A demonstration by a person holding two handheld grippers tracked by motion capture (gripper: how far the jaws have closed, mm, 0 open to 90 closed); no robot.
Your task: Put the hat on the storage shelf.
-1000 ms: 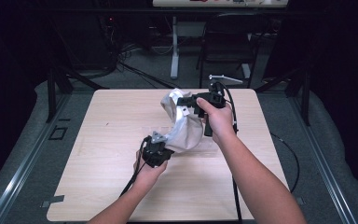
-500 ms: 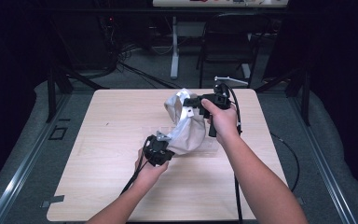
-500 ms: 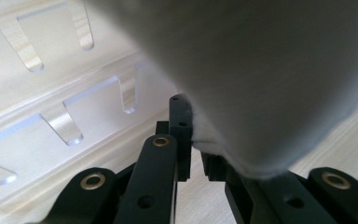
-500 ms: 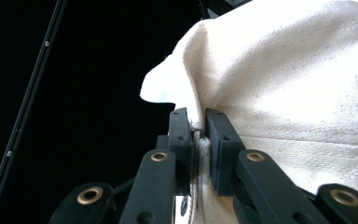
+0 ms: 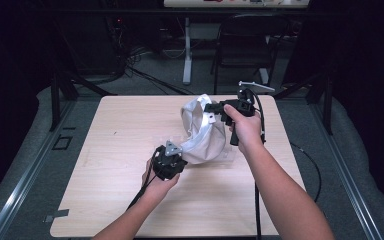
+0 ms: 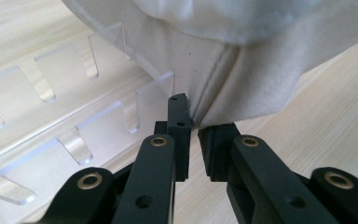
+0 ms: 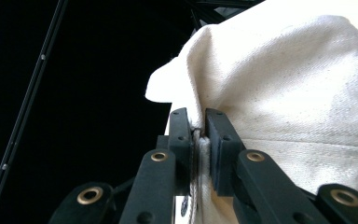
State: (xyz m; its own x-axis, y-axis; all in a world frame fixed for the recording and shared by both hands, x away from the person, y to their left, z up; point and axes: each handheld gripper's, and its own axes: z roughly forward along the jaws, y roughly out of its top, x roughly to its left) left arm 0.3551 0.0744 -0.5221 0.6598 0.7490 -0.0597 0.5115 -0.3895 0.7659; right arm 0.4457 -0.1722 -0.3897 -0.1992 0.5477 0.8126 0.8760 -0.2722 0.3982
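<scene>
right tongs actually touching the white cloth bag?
Touching. In the right gripper view the right tongs stand shut on a seamed edge of the white cloth bag, the fabric pinched between both pads with no gap.

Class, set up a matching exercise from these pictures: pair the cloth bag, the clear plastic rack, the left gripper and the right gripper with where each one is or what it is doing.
Things:
1. cloth bag
2. clear plastic rack
3. left gripper
4. right gripper

States:
A. pinches the bag's raised upper edge
B. lies flat on the table, partly under the bag
C. stretched between both grippers, mouth open
D. pinches the bag's low corner near the tabletop

Pairs: 1-C, 2-B, 3-D, 4-A
</scene>
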